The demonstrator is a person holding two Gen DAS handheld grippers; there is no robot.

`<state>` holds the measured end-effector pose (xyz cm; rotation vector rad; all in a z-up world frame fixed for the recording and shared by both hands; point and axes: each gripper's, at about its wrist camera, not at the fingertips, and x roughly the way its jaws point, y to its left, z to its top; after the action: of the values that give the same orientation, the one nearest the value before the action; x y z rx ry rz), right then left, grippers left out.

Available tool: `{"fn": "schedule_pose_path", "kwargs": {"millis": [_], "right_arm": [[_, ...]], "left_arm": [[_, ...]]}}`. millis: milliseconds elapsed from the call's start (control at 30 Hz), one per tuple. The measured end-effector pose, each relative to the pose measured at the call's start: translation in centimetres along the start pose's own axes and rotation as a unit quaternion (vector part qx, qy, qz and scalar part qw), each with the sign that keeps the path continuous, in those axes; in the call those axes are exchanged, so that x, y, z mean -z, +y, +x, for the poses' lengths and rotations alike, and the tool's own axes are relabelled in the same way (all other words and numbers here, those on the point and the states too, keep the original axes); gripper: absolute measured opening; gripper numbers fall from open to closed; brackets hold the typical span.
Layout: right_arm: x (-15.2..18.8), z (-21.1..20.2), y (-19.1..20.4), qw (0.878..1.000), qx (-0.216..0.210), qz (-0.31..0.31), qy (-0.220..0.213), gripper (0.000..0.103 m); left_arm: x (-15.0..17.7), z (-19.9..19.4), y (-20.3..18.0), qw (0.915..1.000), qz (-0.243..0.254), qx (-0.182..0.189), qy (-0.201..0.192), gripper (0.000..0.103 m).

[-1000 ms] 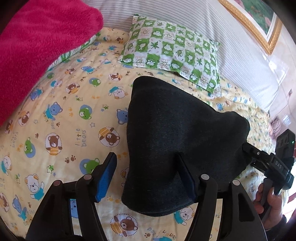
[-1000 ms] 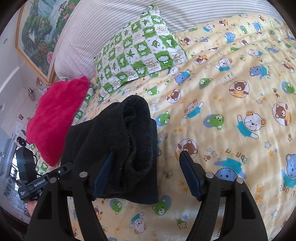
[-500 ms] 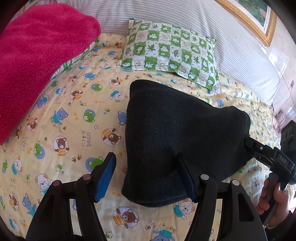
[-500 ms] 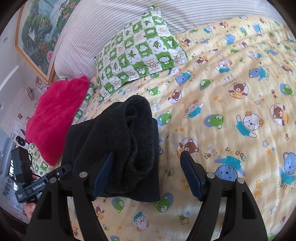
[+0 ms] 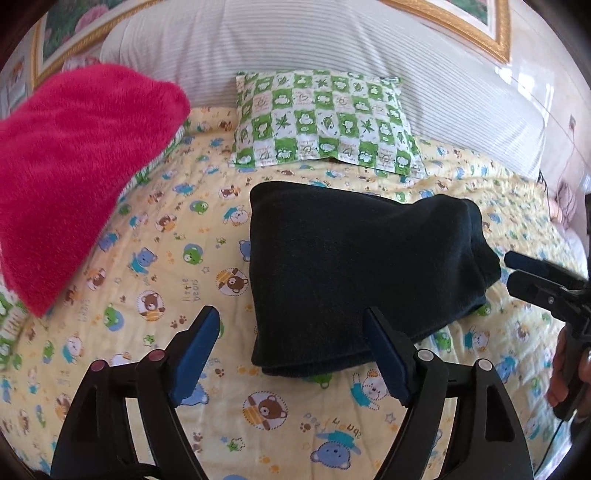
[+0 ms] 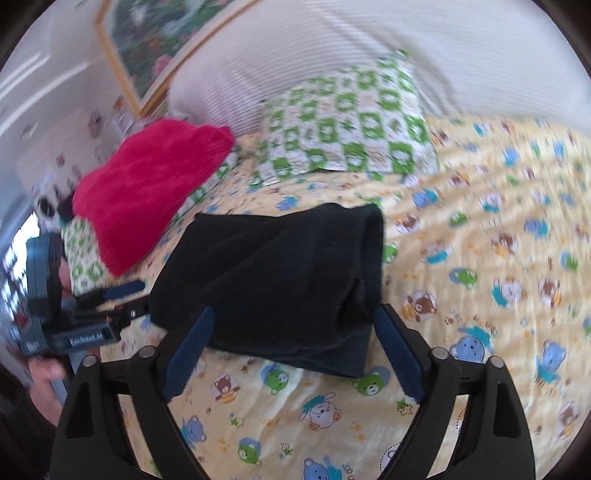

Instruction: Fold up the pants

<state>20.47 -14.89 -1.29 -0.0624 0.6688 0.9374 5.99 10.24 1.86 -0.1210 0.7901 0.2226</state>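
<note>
The black pants [image 5: 354,273] lie folded into a thick rectangular bundle on the bear-print yellow bedspread [image 5: 155,258]. They also show in the right wrist view [image 6: 280,284]. My left gripper [image 5: 291,328] is open and empty, just in front of the bundle's near left corner, above the bed. My right gripper [image 6: 293,328] is open and empty, with the bundle's near edge between its blue pads without touching. In the left wrist view the right gripper's tips [image 5: 532,273] sit just off the bundle's right end.
A green-and-white checked pillow [image 5: 325,122] lies behind the pants against a striped white bolster [image 5: 295,44]. A fluffy pink blanket [image 5: 70,155] is piled at the left. A gold-framed picture [image 5: 476,18] hangs on the wall.
Both grippers have pulled back from the pants and risen. The bundle has settled flat on the bed. The right wrist view has swung left and is blurred by motion.
</note>
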Motion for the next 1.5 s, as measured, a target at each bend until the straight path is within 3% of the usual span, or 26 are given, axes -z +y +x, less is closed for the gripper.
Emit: {"fn": "schedule_pose_path", "kwargs": {"millis": [133, 733, 1500], "right_arm": [[0.4, 0.0, 1.2, 0.999, -0.010, -0.035, 0.011, 0.092], [1.4, 0.1, 2.5, 0.995, -0.009, -0.087, 0.039, 0.097], [1.5, 1.8, 1.2, 0.992, 0.000, -0.104, 0.067, 0.097]], "left_arm": [[0.4, -0.4, -0.1, 0.9999, 0.011, -0.011, -0.001, 0.082], [1.8, -1.6, 0.5, 0.9975, 0.037, -0.058, -0.016, 0.084], [2.5, 0.0, -0.1, 0.9971, 0.051, -0.056, -0.003, 0.085]]}}
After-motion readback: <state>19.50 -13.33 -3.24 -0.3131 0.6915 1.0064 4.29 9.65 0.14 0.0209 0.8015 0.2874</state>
